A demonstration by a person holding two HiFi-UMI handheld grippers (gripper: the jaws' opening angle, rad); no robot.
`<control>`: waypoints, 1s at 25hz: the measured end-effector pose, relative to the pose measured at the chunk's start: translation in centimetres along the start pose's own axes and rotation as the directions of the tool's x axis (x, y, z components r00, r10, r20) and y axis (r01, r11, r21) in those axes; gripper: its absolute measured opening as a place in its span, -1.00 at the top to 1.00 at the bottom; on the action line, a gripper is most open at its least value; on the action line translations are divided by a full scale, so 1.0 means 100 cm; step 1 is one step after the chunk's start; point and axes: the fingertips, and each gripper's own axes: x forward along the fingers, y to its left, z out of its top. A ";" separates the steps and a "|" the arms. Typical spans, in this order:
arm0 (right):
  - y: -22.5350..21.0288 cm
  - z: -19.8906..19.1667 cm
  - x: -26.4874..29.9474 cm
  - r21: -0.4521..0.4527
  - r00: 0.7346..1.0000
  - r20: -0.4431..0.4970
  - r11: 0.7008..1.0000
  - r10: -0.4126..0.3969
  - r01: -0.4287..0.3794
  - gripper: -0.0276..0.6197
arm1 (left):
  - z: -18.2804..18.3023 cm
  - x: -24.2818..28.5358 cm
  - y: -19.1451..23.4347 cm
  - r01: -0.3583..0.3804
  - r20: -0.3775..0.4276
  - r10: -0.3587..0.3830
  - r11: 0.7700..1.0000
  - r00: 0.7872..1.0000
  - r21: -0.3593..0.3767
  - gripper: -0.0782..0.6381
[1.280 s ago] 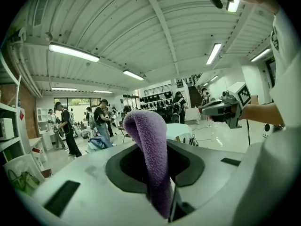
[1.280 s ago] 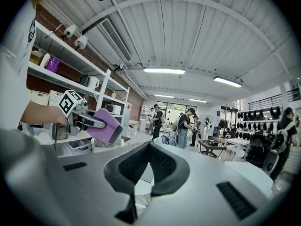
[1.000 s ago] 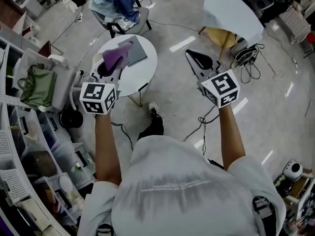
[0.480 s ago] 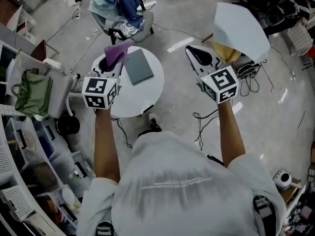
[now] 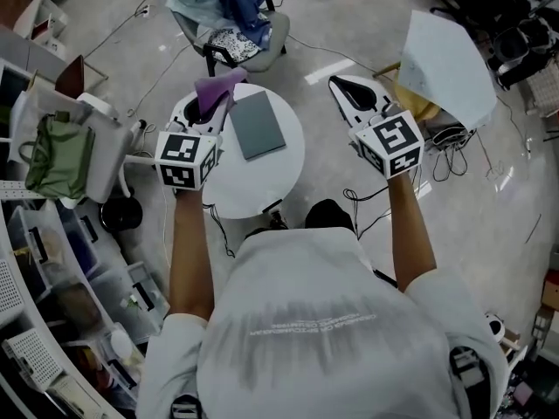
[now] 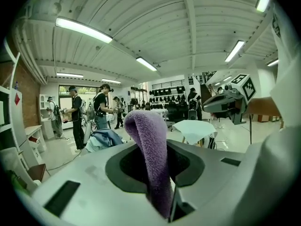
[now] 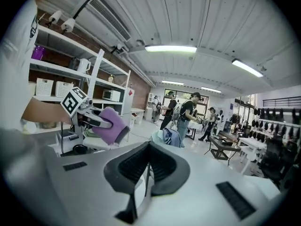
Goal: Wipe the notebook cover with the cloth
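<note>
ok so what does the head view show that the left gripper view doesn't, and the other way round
Only the head view: the grey notebook lying closed on the round white table. Only the left gripper view: ceiling lights and people standing far back. Both: the purple cloth clamped in the left tongs, and the right tongs.
</note>
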 end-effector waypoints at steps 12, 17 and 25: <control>-0.041 -0.031 0.098 0.015 0.981 -0.030 0.982 0.191 -0.190 0.91 | -0.040 0.063 0.033 -0.124 -0.145 0.116 0.991 0.983 -0.044 0.53; -0.059 -0.054 0.133 0.020 0.956 -0.063 0.958 0.287 -0.287 0.91 | -0.057 0.100 0.044 -0.179 -0.220 0.166 0.983 0.961 -0.041 0.53; -0.071 -0.100 0.176 0.112 0.903 -0.098 0.906 0.419 -0.408 0.91 | -0.111 0.168 0.051 -0.190 -0.377 0.183 0.982 0.908 0.021 0.53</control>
